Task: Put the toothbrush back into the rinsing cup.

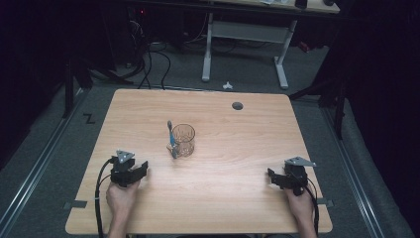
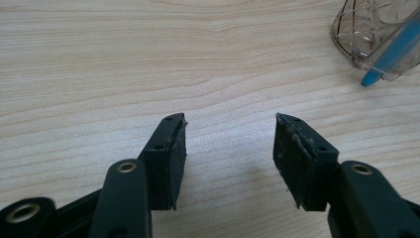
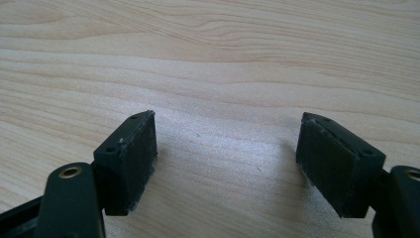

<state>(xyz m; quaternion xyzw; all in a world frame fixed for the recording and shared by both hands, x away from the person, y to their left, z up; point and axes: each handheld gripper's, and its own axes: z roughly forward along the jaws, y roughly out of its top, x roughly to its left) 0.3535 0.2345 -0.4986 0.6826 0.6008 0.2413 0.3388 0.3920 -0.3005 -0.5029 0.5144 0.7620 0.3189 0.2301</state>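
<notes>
A clear patterned glass [image 1: 183,140] stands upright near the middle of the wooden table [image 1: 237,129]. A blue toothbrush [image 1: 171,139] leans against its left side, handle end on the table. In the left gripper view the glass [image 2: 369,34] and the toothbrush's blue end [image 2: 391,57] sit at the top right corner. My left gripper [image 1: 144,167] rests near the table's front left, open, nothing between its pads [image 2: 173,166]. My right gripper [image 1: 270,176] rests at the front right, open over bare wood, its pads [image 3: 131,163] wide apart.
A round dark grommet hole [image 1: 237,105] lies near the table's far edge. Beyond the table stand a white desk frame [image 1: 245,44] and cables on the grey floor [image 1: 148,59]. Wide bare wood lies between the grippers.
</notes>
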